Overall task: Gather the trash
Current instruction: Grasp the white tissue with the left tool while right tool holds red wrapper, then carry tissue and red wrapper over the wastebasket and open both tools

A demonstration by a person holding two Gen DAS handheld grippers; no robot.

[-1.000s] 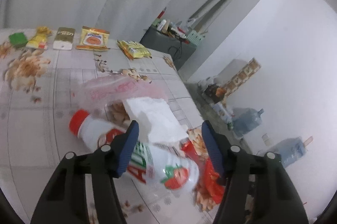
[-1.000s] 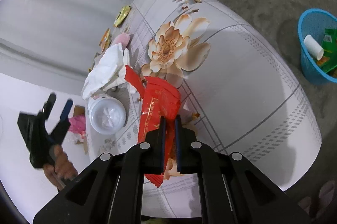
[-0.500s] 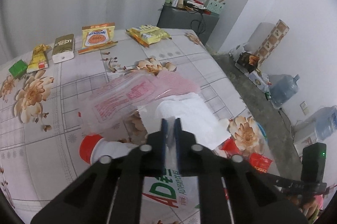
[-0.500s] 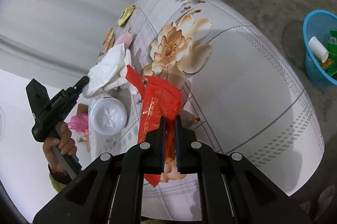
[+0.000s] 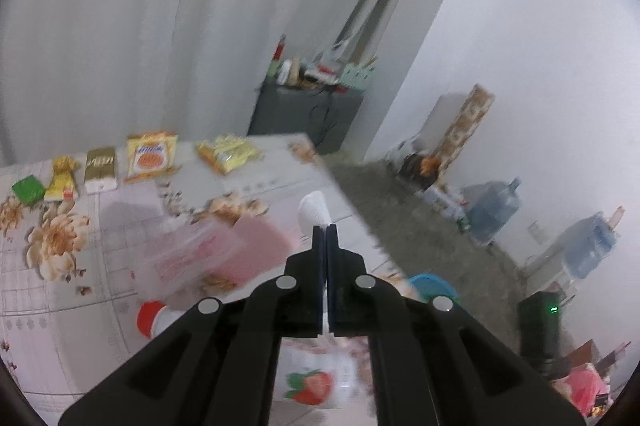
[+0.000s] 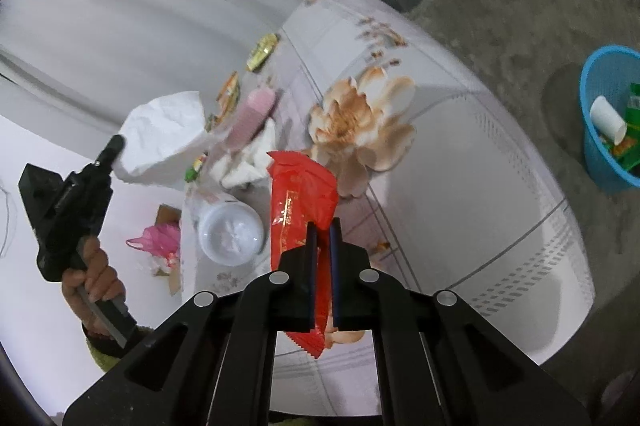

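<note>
My left gripper is shut on a crumpled white tissue and holds it above the table; from the right wrist view that tissue hangs raised at the left gripper's tip. My right gripper is shut on a red snack wrapper, lifted off the floral tablecloth. A white strawberry-label bottle with a red cap lies below my left gripper; its base shows in the right wrist view. A pink plastic bag lies beside it.
A blue trash basket holding trash stands on the floor right of the table, also glimpsed in the left wrist view. Several snack packets line the table's far edge. Another white tissue lies on the table. Water jugs stand by the wall.
My left gripper closed on the white tissue and lifted it up off the bottle. My right gripper raised the red wrapper clear of the tablecloth.
</note>
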